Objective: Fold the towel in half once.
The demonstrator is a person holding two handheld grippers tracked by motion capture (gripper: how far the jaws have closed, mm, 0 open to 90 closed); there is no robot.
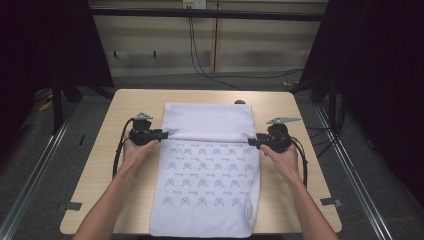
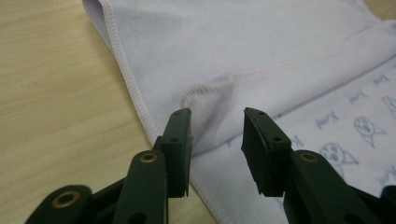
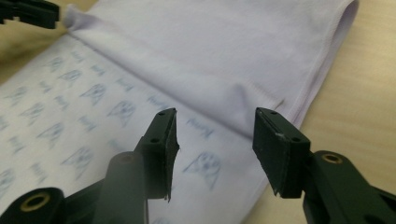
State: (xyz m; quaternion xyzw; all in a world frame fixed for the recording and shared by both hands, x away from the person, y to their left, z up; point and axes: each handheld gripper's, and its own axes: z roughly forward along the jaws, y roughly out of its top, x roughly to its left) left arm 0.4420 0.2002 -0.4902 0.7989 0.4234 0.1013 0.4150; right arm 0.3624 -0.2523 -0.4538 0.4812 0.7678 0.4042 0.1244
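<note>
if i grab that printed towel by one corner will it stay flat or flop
The towel will probably flop: its far part already lies folded over softly, so it drapes rather than holds shape. It looks thin and light. Pushed, it would likely bunch on the wooden table rather than slide whole.

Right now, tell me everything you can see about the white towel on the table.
The towel is white, soft-looking cloth with stitched hems and rows of small blue printed figures. It lies flat on the wooden table, its far part folded back toward the person, plain side up, covering the upper third. Its near edge reaches the table's front edge. The left gripper and right gripper stand open at the fold's corners, not pinching it.
</note>
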